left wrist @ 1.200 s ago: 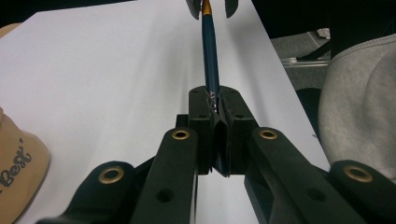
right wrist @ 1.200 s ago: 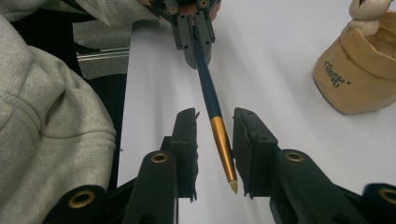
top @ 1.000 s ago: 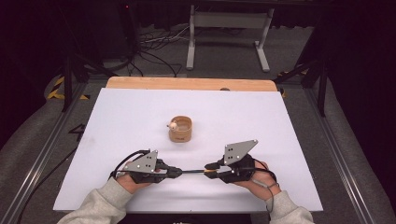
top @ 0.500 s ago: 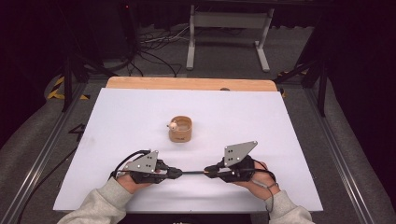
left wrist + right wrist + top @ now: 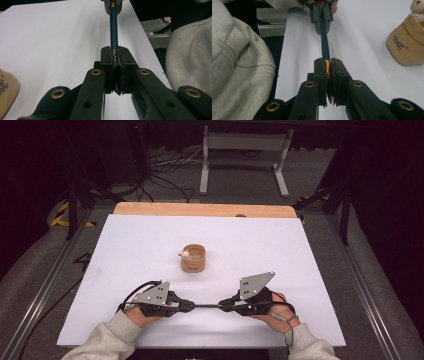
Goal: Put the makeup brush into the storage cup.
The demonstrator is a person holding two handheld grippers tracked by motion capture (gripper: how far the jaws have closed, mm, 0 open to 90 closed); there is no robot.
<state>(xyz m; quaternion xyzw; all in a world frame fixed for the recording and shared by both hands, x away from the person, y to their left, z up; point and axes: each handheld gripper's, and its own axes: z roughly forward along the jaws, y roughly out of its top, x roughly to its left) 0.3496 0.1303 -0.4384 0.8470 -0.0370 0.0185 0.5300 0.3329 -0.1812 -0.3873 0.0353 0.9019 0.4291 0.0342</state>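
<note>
High view | pencil (image 5: 207, 306) near table's (image 5: 320, 320) front edge | cup (image 5: 193, 259) apart

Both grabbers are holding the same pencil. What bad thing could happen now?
The pencil is clamped at both ends, by the left gripper and the right gripper, so pulling or twisting the hands apart could snap it. The right one holds the sharpened end, so the tip might break off.

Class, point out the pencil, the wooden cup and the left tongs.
pencil (image 5: 207, 306), high view, middle of its dark shaft.
wooden cup (image 5: 193, 264), high view, its front wall.
left tongs (image 5: 115, 55), left gripper view, between the tips.
</note>
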